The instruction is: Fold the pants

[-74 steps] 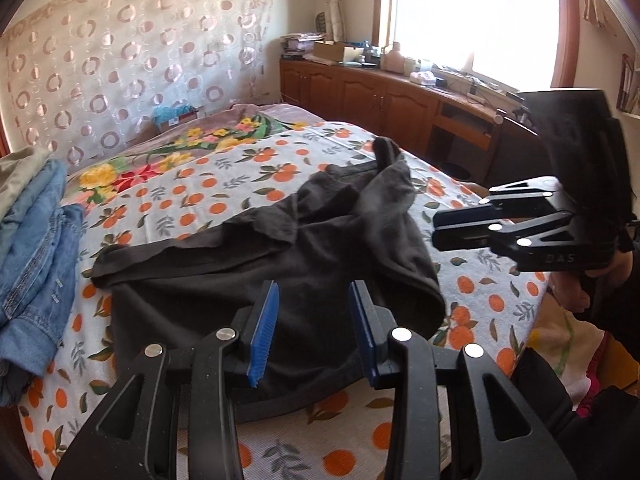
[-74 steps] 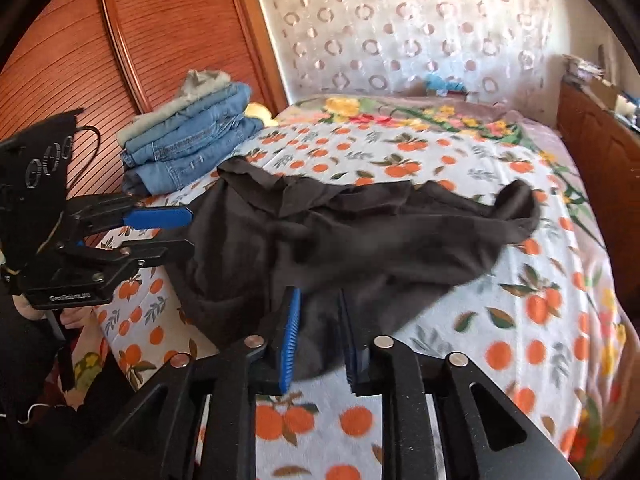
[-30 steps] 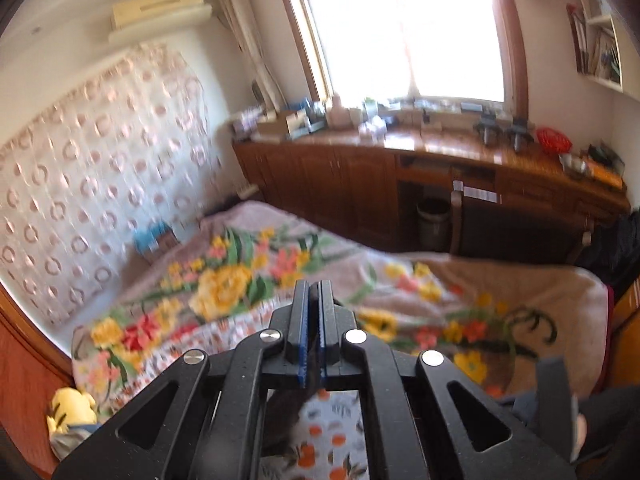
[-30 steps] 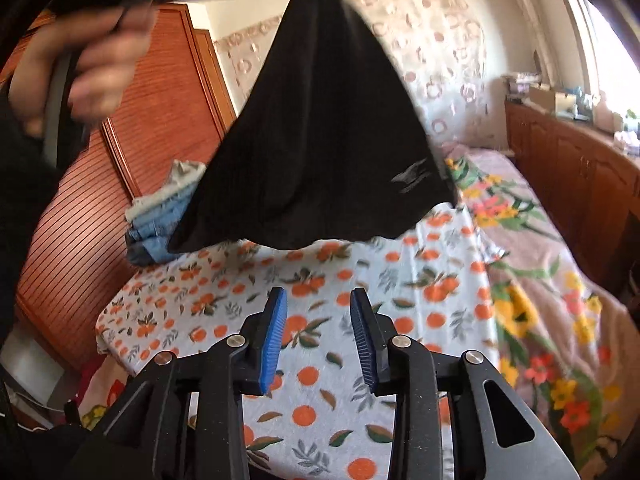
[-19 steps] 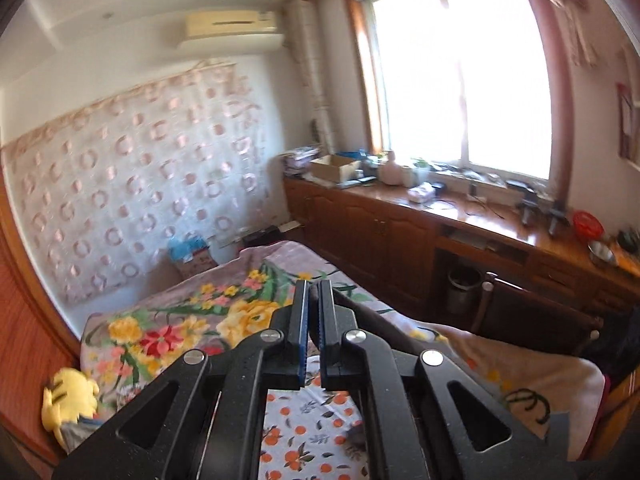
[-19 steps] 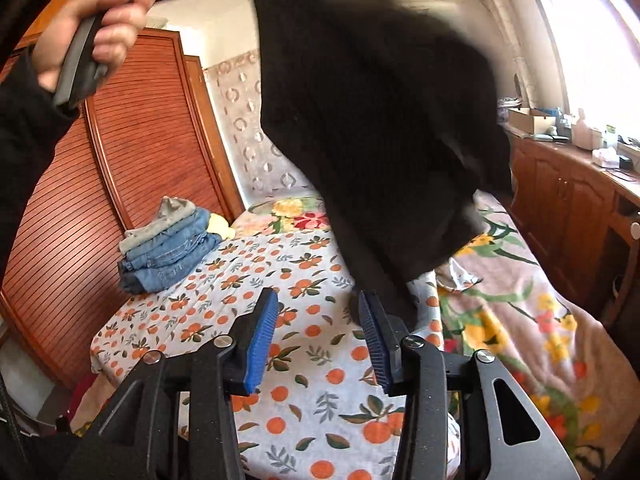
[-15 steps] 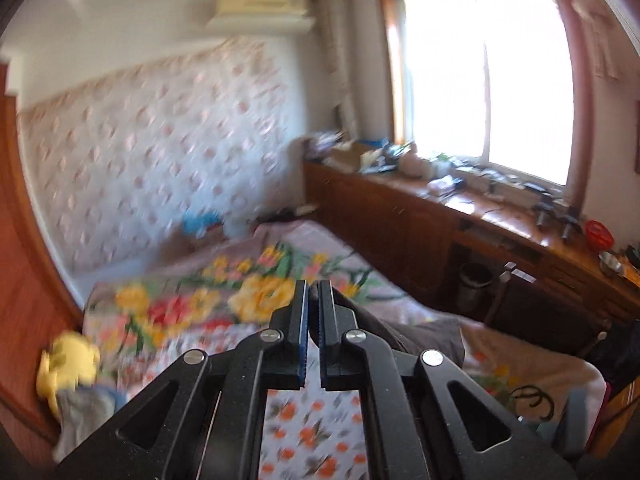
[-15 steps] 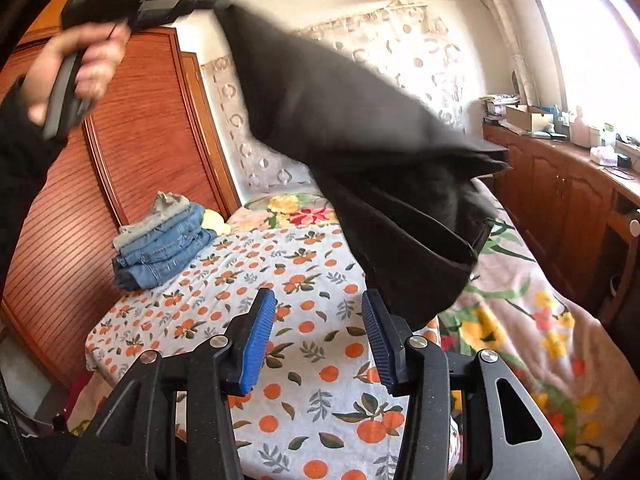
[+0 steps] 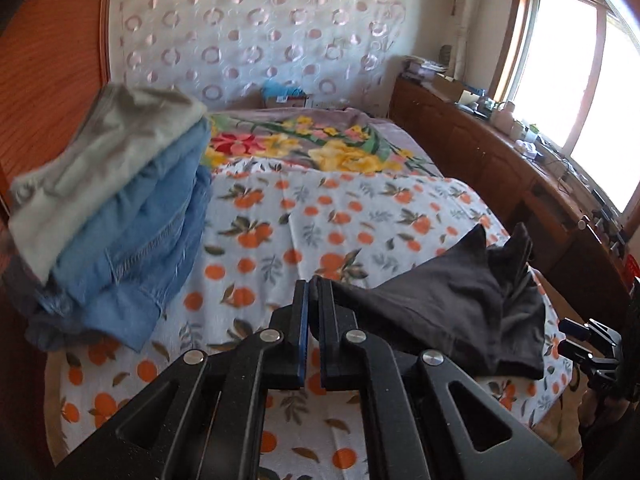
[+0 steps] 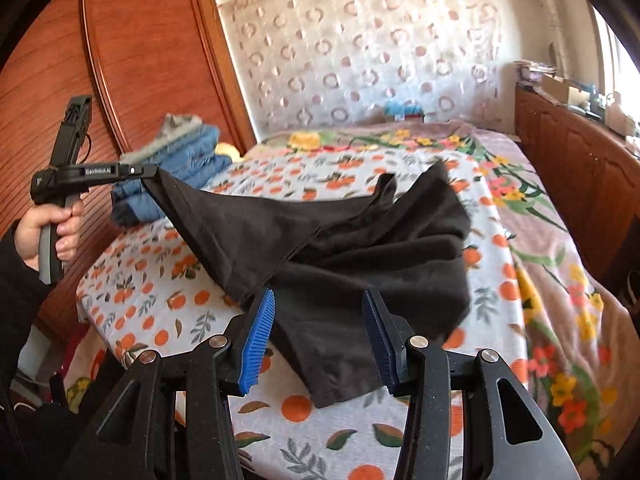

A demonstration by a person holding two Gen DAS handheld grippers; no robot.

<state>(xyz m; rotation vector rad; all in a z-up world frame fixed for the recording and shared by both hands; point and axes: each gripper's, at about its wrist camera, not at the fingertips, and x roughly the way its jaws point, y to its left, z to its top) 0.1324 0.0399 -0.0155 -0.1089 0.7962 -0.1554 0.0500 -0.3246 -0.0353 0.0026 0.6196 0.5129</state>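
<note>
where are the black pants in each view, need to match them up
Left wrist: pants at right of centre, one corner pinched in the left gripper, the rest lying on the bed.
Right wrist: pants at centre, stretched up leftward to the left gripper.
Shared landmark: the jeans stack by the wooden wall.

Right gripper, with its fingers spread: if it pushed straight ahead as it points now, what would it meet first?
Most likely the black pants: the bunched cloth on the bed lies directly ahead of the open right gripper, though depth is hard to judge.
</note>
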